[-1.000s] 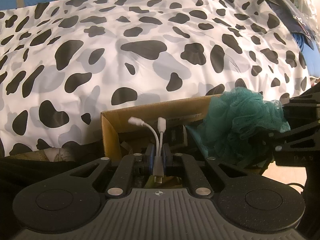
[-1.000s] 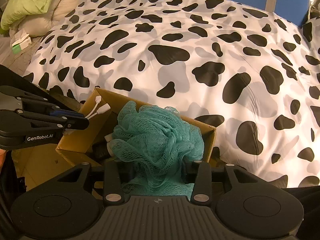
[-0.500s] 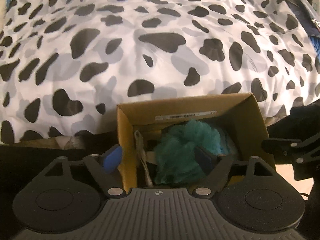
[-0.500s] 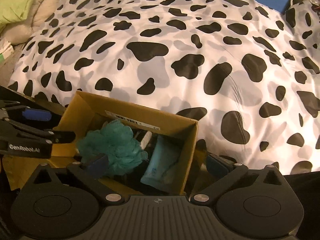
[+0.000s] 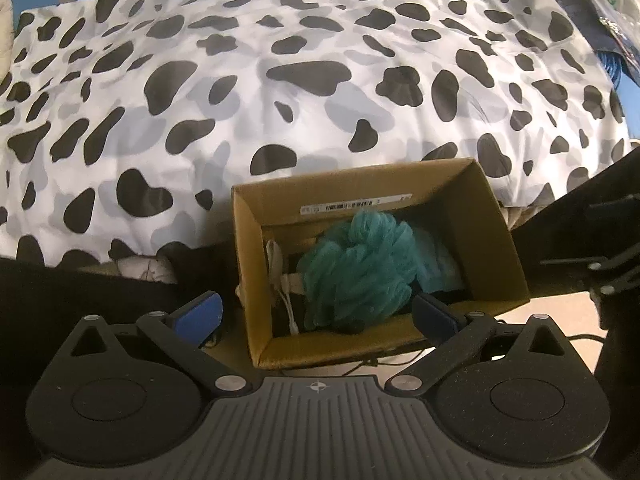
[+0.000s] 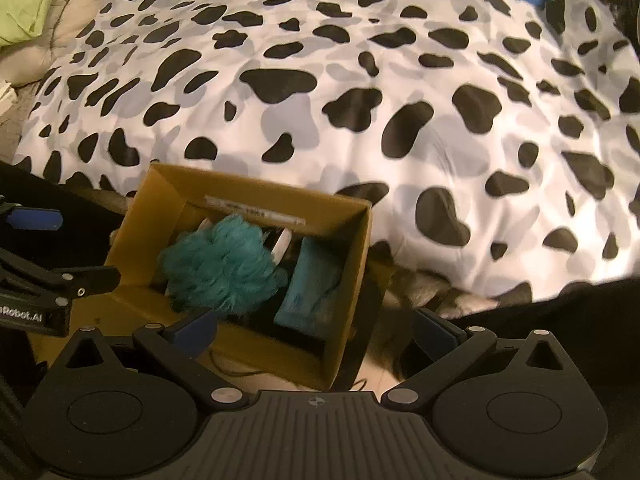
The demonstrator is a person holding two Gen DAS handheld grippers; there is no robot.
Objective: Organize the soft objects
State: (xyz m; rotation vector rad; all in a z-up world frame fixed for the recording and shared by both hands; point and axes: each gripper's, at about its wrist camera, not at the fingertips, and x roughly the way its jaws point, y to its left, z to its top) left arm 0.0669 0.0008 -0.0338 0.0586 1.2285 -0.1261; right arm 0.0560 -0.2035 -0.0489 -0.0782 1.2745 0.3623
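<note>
An open cardboard box (image 5: 360, 184) stands at the foot of the bed. Inside it lie a teal mesh bath pouf (image 5: 360, 268), a white cable (image 5: 280, 280) along the left wall and a light teal packet (image 6: 312, 284) on the right. My left gripper (image 5: 316, 314) hovers over the box's near edge, its jaws opening wide with nothing pressed between the blue pads. My right gripper (image 6: 316, 327) is open above the box's (image 6: 168, 200) near right corner, and the pouf (image 6: 220, 268) rests free below it.
A cow-print duvet (image 5: 320, 80) covers the bed behind the box. A green pillow (image 6: 20, 0) lies at the far left and dark clutter (image 5: 600, 8) at the far right. Black fabric (image 5: 100, 292) flanks the box, with pale floor and a thin cable (image 5: 384, 360) in front.
The left gripper let go of the white cable and the right one let go of the pouf; both now lie in the box. Both grippers opened wide and drew back and up.
</note>
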